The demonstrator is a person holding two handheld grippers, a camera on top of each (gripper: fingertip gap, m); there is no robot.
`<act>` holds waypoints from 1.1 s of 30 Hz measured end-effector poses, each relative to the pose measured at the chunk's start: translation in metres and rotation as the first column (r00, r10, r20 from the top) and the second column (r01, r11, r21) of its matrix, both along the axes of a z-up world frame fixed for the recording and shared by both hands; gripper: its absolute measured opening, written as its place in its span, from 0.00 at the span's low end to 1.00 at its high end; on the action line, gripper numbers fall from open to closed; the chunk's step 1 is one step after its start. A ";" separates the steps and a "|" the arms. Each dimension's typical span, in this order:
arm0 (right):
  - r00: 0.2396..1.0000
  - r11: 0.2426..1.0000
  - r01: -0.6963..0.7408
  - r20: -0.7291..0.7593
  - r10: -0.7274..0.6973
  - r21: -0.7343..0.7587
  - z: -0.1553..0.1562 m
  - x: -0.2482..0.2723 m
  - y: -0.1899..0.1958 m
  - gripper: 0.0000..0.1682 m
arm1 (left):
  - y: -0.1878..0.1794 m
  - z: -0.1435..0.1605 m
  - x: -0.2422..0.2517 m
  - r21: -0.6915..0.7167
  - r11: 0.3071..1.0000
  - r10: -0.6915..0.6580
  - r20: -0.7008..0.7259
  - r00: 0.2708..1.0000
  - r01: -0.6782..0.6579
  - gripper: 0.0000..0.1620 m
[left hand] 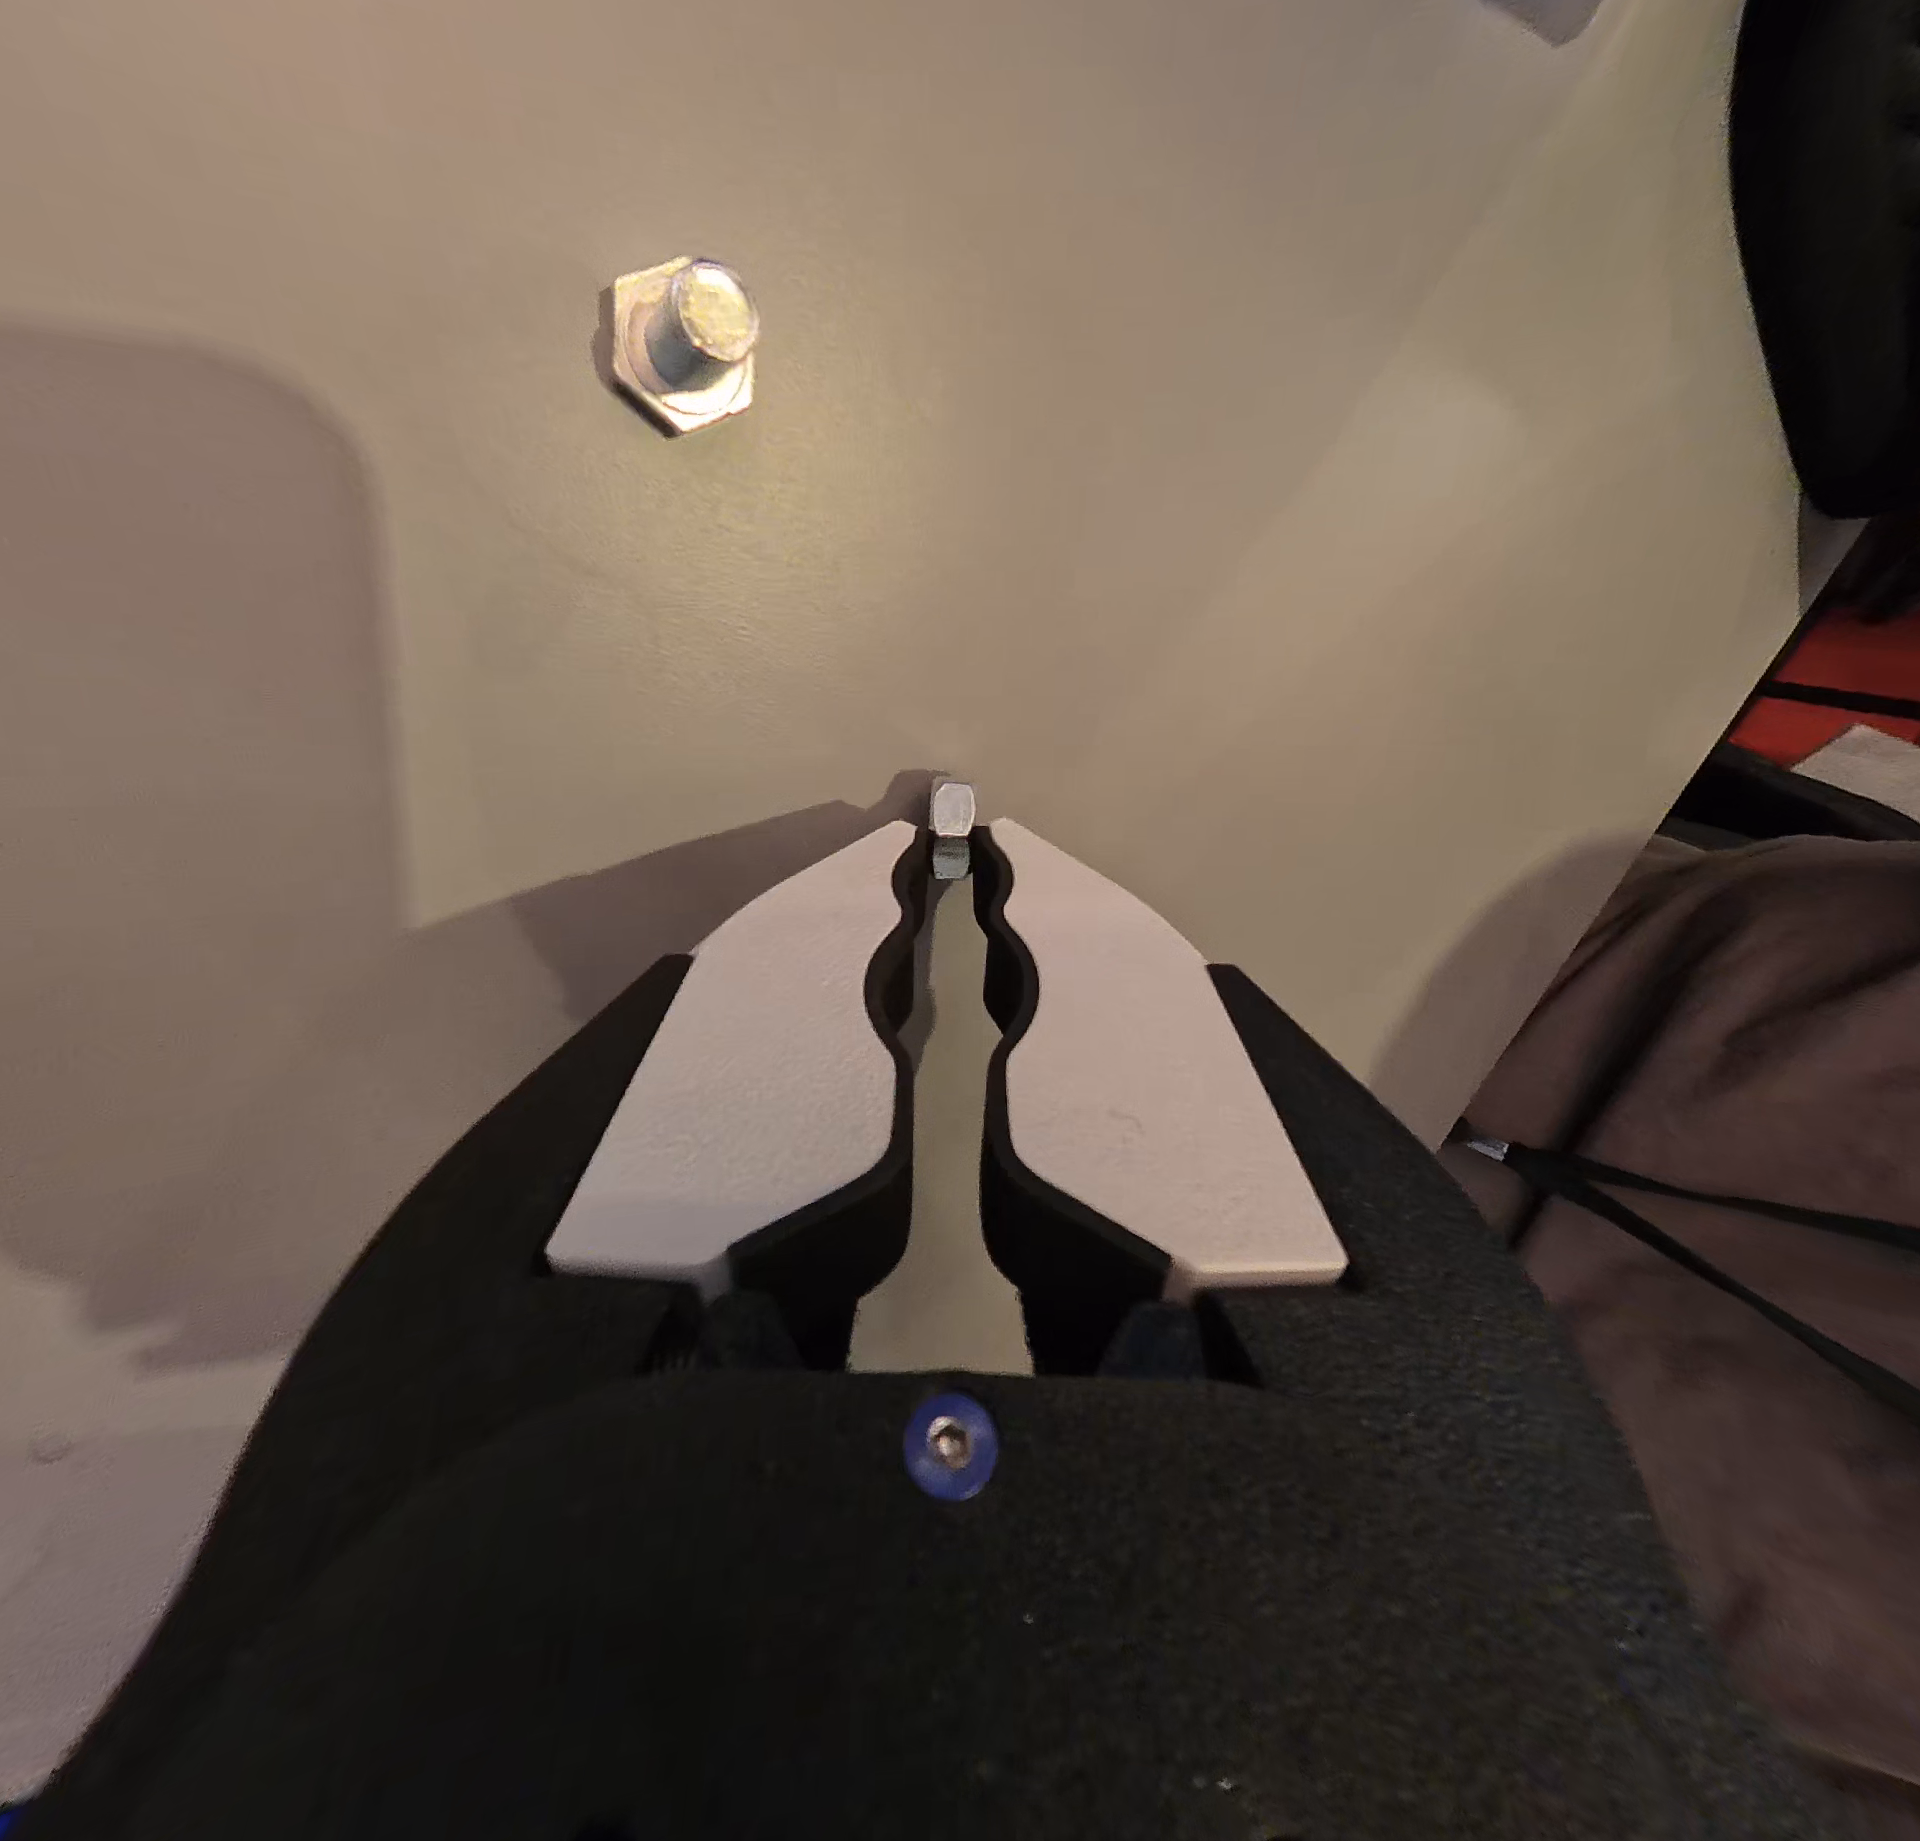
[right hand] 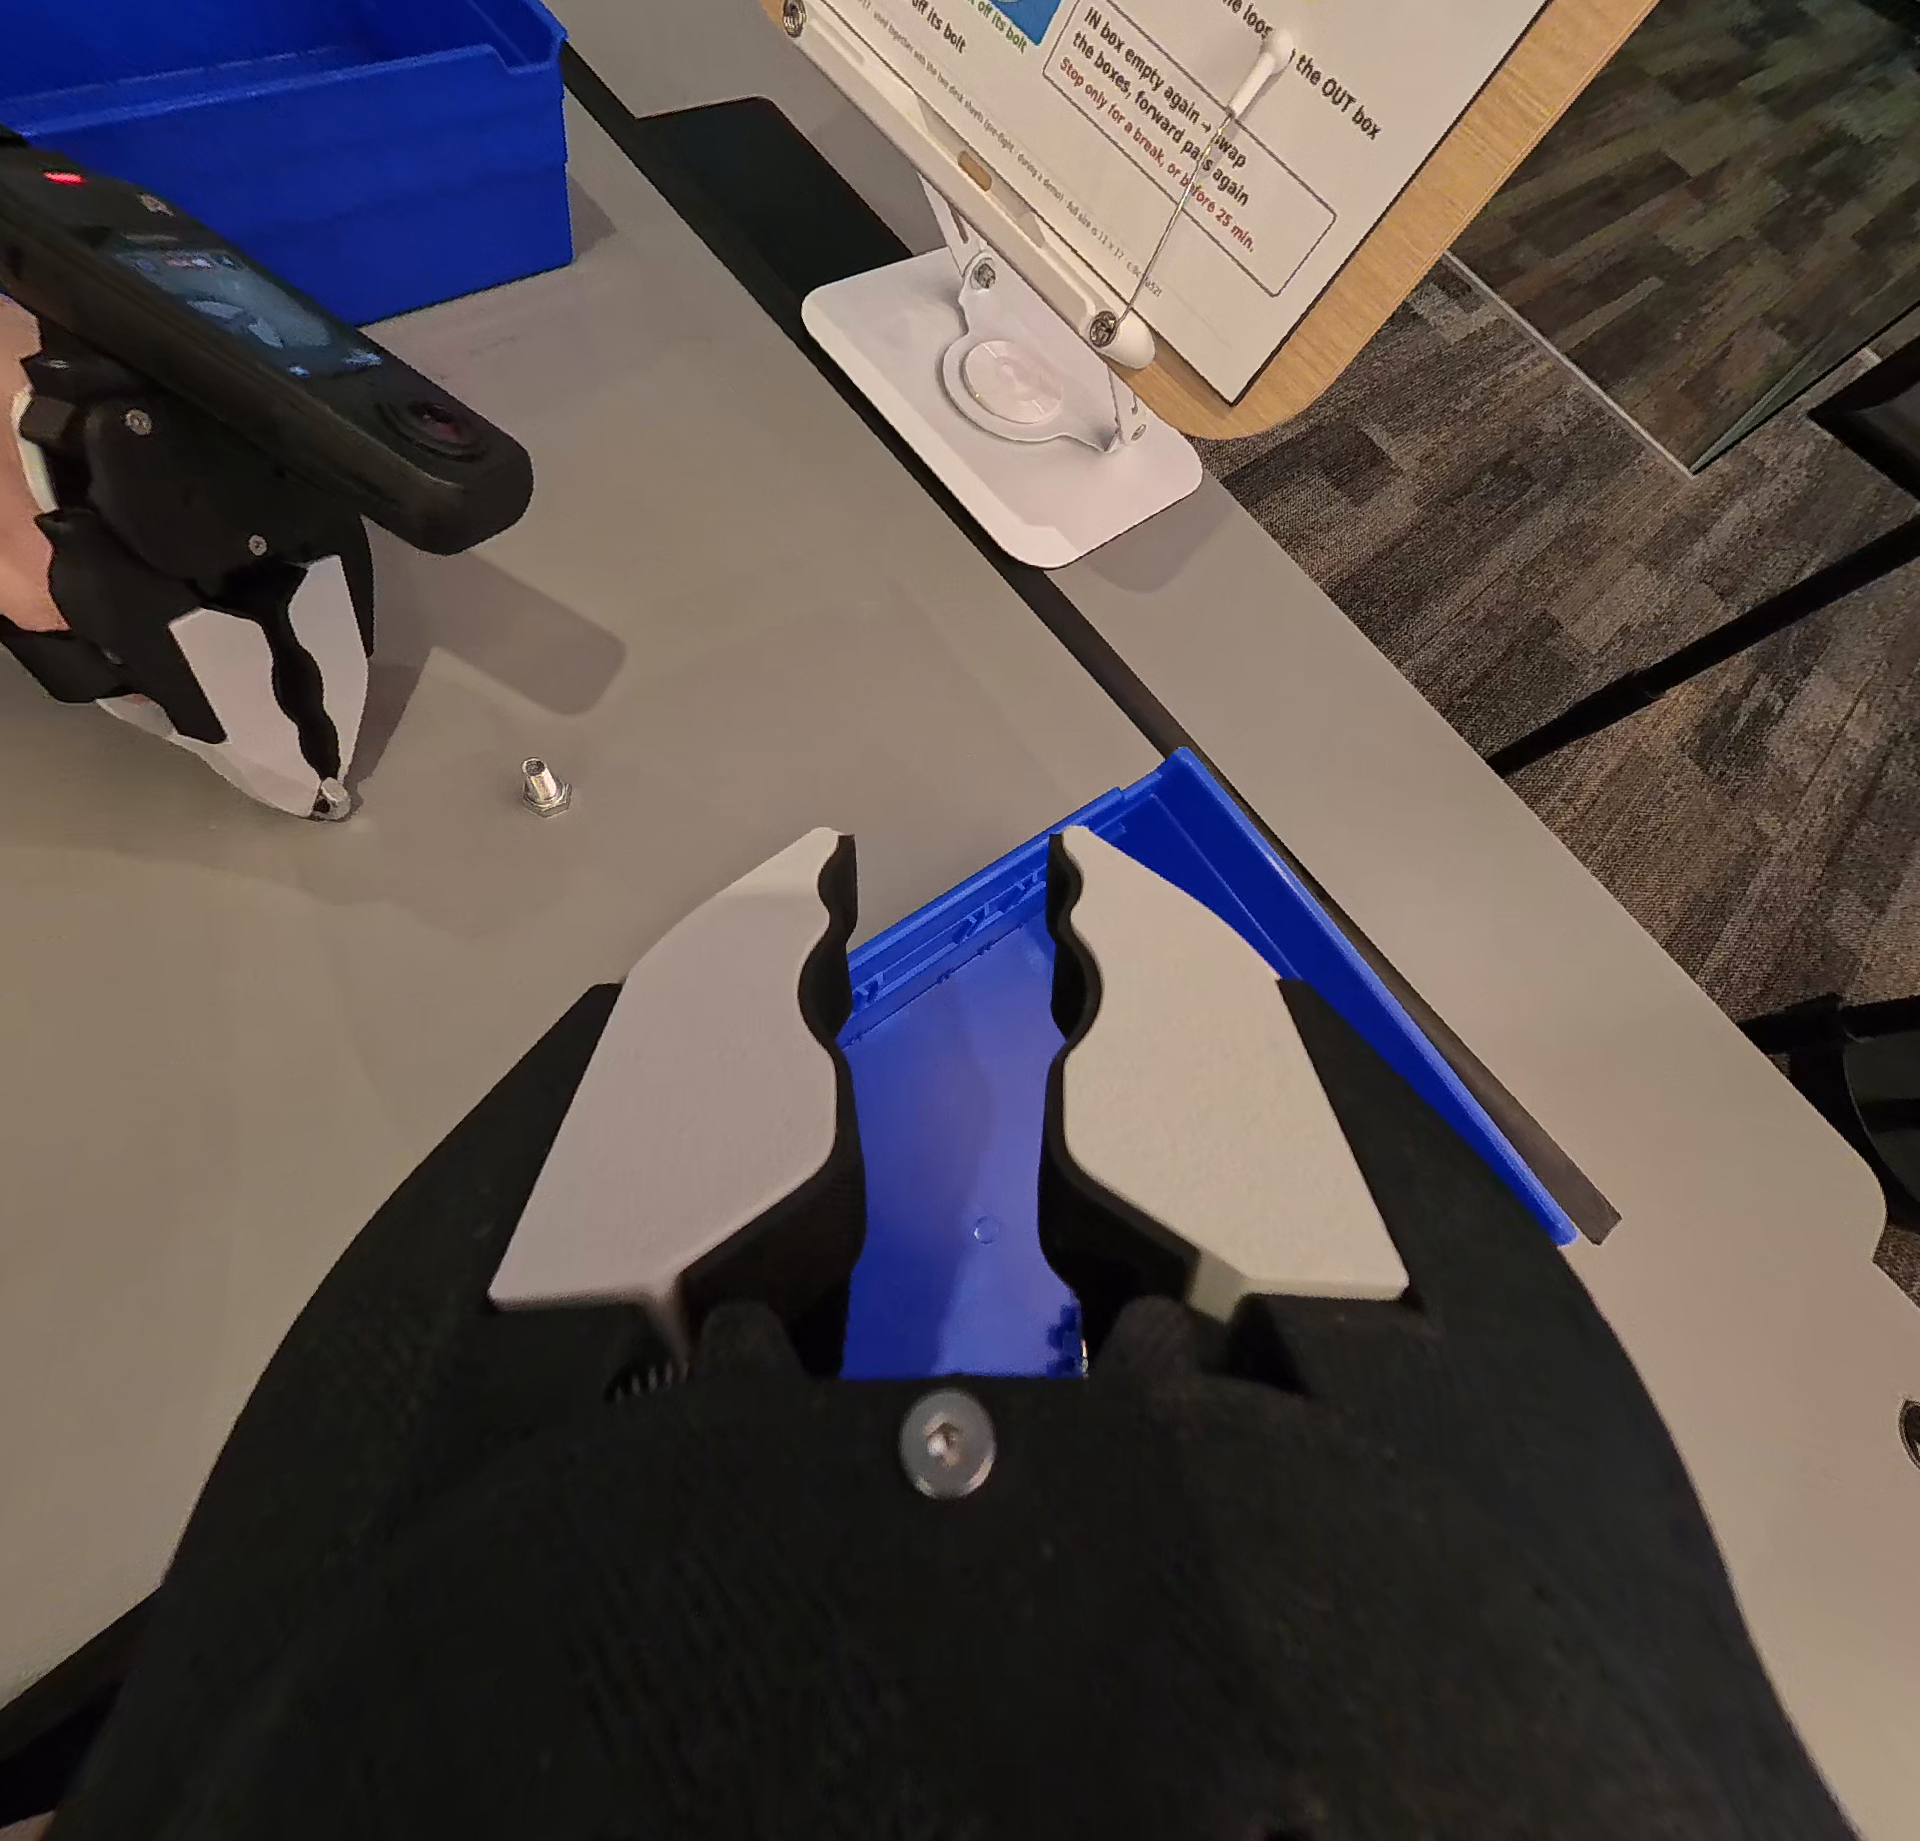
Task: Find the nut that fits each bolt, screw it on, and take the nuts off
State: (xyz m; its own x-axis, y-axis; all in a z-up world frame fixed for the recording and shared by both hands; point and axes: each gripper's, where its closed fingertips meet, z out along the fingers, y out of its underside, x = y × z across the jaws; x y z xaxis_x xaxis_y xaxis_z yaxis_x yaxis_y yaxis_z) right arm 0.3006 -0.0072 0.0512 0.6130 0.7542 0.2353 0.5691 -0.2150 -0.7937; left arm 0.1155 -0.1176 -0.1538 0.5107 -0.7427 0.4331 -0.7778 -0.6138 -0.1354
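Your L gripper (left hand: 951, 835): tips pinching small nut (left hand: 951, 827) down on table (left hand: 1039, 389) | bolt (left hand: 686, 342) upright nearby, apart | your R gripper (right hand: 951, 856): jaws wide, nothing held, above blue bin (right hand: 956, 1116).

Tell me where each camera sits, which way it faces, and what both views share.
Left wrist view: behind the left gripper, looking steeply down at the grey table; its fingers pinch a small nut.
Right wrist view: behind the open right gripper, looking over a blue bin toward a sign stand; a hand shows.
Shared: the left gripper, the standing bolt.
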 end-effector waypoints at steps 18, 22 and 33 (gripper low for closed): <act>0.991 0.993 -0.116 0.059 0.118 -0.029 -0.013 -0.042 -0.006 0.21 | 0.023 0.031 -0.017 0.127 0.990 0.046 0.074 0.996 -0.056 0.13; 0.952 0.956 -0.288 0.093 0.293 -0.062 -0.030 -0.087 -0.021 0.21 | 0.045 0.076 -0.033 0.404 0.908 0.046 0.181 0.982 -0.117 0.13; 0.822 0.862 -0.297 0.350 0.450 -0.412 -0.145 -0.154 -0.042 0.16 | 0.047 0.178 -0.116 0.759 0.592 0.072 0.285 0.956 -0.270 0.12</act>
State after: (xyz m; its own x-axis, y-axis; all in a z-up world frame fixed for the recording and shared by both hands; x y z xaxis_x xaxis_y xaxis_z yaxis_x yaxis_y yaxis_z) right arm 0.1464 -0.0492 -0.0935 0.1653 0.9810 0.1017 0.9177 -0.1153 -0.3801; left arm -0.0009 -0.0708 0.0243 0.6397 -0.7508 -0.1648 -0.5621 -0.3106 -0.7665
